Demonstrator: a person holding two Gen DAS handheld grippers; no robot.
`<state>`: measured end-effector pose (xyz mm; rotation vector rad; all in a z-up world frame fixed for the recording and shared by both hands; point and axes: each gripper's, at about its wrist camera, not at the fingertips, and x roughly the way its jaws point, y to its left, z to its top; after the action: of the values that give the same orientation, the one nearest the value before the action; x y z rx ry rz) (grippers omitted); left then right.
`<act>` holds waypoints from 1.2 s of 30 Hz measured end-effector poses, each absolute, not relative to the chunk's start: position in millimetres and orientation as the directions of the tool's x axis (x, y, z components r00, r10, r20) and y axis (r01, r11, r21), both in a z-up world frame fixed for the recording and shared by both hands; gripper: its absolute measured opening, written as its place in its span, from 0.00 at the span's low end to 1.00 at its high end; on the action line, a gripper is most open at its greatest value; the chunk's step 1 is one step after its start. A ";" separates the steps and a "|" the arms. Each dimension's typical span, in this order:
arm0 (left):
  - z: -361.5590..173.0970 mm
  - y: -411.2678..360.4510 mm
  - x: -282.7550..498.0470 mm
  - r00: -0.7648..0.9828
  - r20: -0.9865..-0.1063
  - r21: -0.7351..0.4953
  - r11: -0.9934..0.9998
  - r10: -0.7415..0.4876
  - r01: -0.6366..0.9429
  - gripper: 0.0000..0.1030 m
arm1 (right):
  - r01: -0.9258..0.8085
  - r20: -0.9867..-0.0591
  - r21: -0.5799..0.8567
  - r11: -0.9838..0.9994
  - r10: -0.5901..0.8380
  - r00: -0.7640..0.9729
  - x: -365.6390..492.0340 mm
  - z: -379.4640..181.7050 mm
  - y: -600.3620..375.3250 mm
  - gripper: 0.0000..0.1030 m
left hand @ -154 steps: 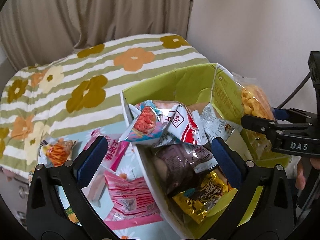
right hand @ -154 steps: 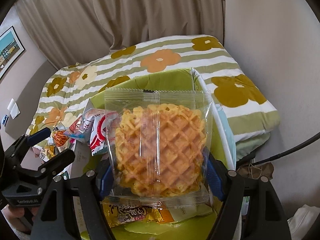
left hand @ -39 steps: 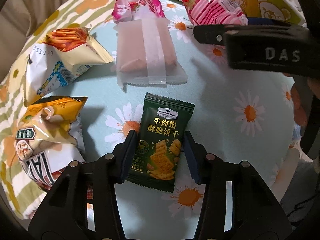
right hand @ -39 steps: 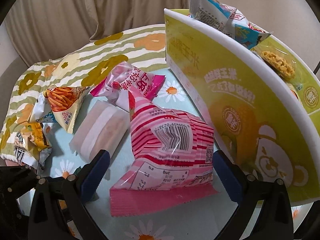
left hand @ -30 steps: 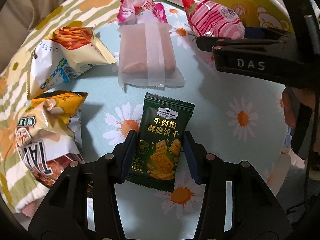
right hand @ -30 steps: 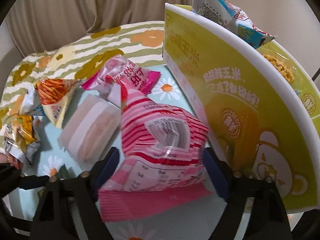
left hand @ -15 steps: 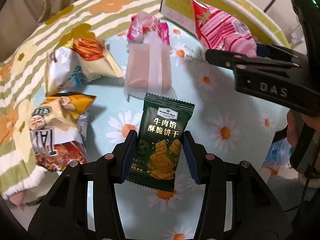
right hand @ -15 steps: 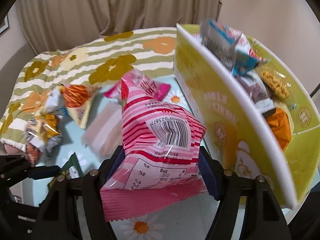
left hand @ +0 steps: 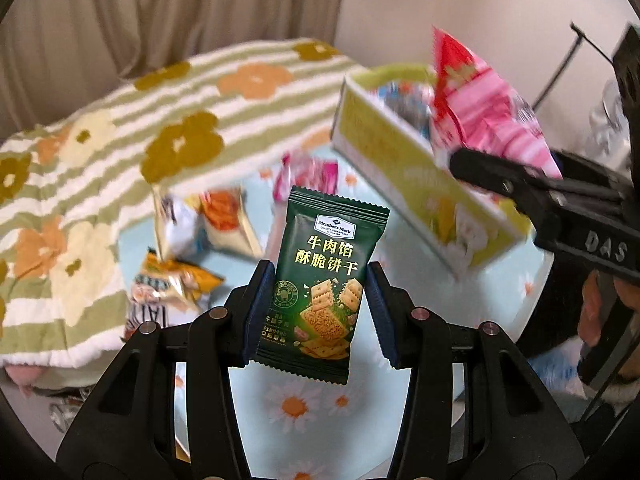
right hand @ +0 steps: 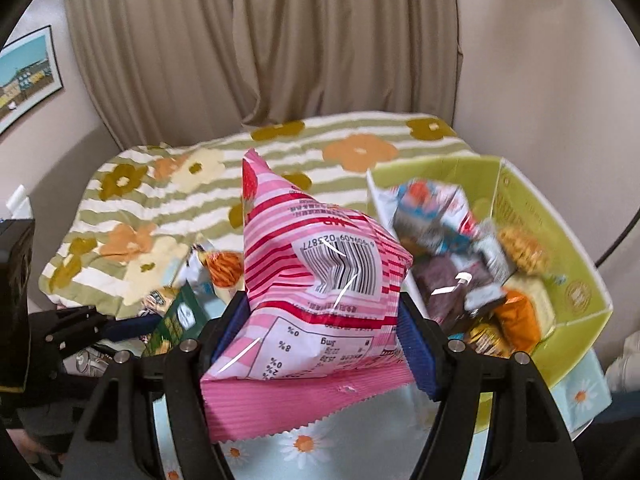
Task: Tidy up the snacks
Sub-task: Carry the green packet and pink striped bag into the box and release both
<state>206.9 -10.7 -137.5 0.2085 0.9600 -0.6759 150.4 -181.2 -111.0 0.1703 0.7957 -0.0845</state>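
In our left tool (left hand: 316, 312), the blue pads are pressed against both sides of a dark green cracker packet (left hand: 324, 300), held upright above the bench (left hand: 304, 412), which wears a pale blue daisy-print cloth. In our right tool (right hand: 324, 336), the pads are clamped on a puffy pink striped snack bag (right hand: 320, 300), barcode facing the camera, lifted clear of the bench just left of the box.

To the right sits a yellow-green cardboard box (right hand: 576, 280), open at the top. It holds a jumble of packets: a blue-and-red one at the back, a dark brown one in the middle, and orange and gold ones at the front.

Loose on the bench lie a pink wrapper (left hand: 308, 178), an orange-stick snack bag (left hand: 224, 220) and a yellow bag (left hand: 172, 284). Behind is a bed (left hand: 120, 152) with a green-striped flowered blanket, then beige curtains (right hand: 280, 48).
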 end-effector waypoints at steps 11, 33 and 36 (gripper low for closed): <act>-87.9 -104.8 192.4 0.489 -0.742 -0.153 0.826 -0.458 0.542 0.42 | 0.085 -0.701 0.129 0.988 0.030 0.712 128.2 -85.9 -287.9 0.65; -148.5 -285.8 192.0 0.342 -0.849 -0.171 0.821 -0.403 0.545 0.64 | 0.140 -0.770 0.161 0.977 0.036 0.637 121.2 -118.3 -426.0 0.65; -148.7 -285.0 188.7 0.357 -0.845 -0.157 0.822 -0.399 0.547 1.00 | 0.149 -0.773 0.173 0.973 0.041 0.633 120.2 -119.7 -428.2 0.65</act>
<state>188.7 -285.0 -148.7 0.1612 1.0402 -0.6135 120.2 -428.2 -119.7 0.2303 0.8853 -0.0627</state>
